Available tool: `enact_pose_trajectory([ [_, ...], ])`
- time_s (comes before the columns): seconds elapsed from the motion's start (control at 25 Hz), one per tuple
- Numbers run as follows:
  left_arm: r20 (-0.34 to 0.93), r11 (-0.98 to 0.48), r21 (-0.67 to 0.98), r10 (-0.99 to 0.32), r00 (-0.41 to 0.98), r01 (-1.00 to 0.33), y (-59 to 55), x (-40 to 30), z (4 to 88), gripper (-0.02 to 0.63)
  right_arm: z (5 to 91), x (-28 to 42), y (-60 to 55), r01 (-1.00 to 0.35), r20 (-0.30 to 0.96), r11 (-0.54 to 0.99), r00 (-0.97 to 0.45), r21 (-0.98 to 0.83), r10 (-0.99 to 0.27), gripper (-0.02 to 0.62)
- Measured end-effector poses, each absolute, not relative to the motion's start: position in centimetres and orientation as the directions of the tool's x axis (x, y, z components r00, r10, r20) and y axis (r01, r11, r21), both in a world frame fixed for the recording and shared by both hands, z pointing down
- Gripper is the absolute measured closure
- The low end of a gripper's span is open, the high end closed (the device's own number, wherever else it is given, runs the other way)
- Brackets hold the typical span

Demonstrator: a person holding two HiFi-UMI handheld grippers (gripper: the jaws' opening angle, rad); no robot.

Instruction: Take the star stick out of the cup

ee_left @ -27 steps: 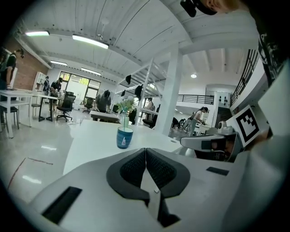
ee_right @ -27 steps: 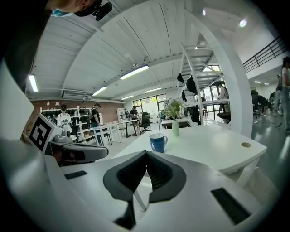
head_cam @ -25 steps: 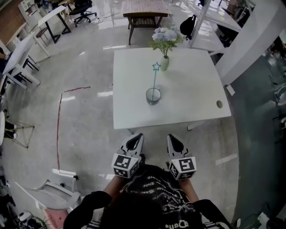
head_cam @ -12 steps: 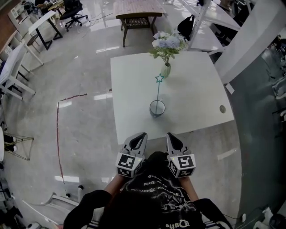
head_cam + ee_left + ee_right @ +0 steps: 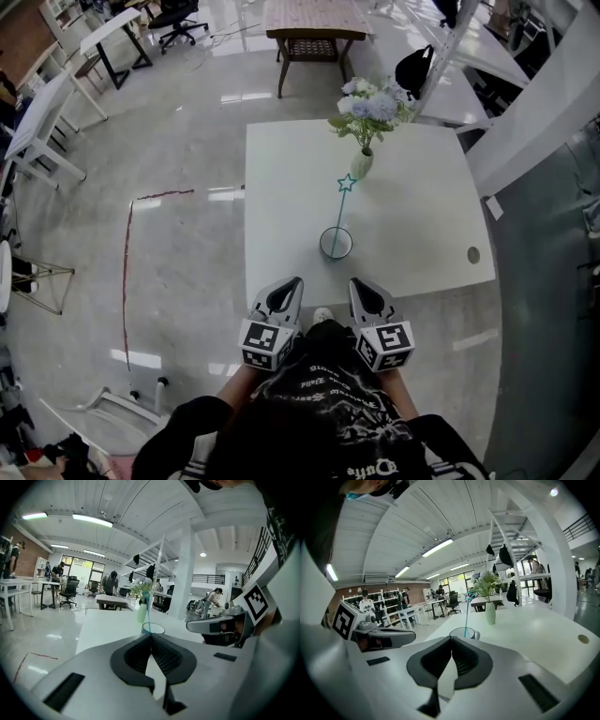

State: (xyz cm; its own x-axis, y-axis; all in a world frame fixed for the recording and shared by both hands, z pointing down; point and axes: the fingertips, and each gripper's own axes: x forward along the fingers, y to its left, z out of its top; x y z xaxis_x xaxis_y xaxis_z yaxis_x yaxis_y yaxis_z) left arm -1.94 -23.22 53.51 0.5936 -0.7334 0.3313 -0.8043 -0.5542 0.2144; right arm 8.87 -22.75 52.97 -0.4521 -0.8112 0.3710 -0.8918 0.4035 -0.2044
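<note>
A glass cup (image 5: 336, 243) stands near the front edge of the white table (image 5: 422, 225). A thin teal stick topped with a star (image 5: 347, 184) leans upright in it. The cup (image 5: 153, 628) and the stick (image 5: 146, 616) show just past the jaw tips in the left gripper view. In the right gripper view the cup (image 5: 462, 633) and star stick (image 5: 467, 606) appear as well. Both grippers are held close to the person's body, short of the table edge. My left gripper (image 5: 282, 297) is shut and empty. My right gripper (image 5: 367, 295) is shut and empty too.
A pale vase with blue and white flowers (image 5: 367, 117) stands at the table's far side. A round cable hole (image 5: 473, 254) sits near the table's right corner. Desks and chairs (image 5: 56, 103) stand at the left, a wooden bench (image 5: 314, 23) beyond the table.
The view has moved closer to the table, so the cup and stick now lie nearer to both grippers. The grippers stayed shut in front of the body.
</note>
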Motion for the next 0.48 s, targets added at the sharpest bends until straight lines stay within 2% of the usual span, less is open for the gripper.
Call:
enact_pose_trajectory([
  [0.08, 0.341, -0.549, 0.212, -0.734, 0.587, -0.809, -23.7, -1.5, 53.3, 0.584, 52.8, 9.2, -23.7, -0.880, 0.368, 0.417, -0.474, -0.228, -0.800, 0.564],
  [0.16, 0.345, -0.546, 0.201, -0.738, 0.581, -0.813, -24.1, -1.2, 53.2, 0.584, 52.9, 9.5, -24.6, -0.870, 0.377, 0.427, -0.492, -0.247, -0.785, 0.493],
  [0.32, 0.340, -0.544, 0.174, -0.749, 0.569, -0.821, -24.8, -1.1, 53.4, 0.584, 53.5, 9.6, -26.1, -0.844, 0.400, 0.448, -0.534, -0.294, -0.745, 0.400],
  [0.48, 0.329, -0.511, 0.164, -0.778, 0.535, -0.844, -25.7, -1.6, 53.0, 0.584, 53.3, 10.5, -28.1, -0.847, 0.391, 0.436, -0.528, -0.305, -0.754, 0.391],
])
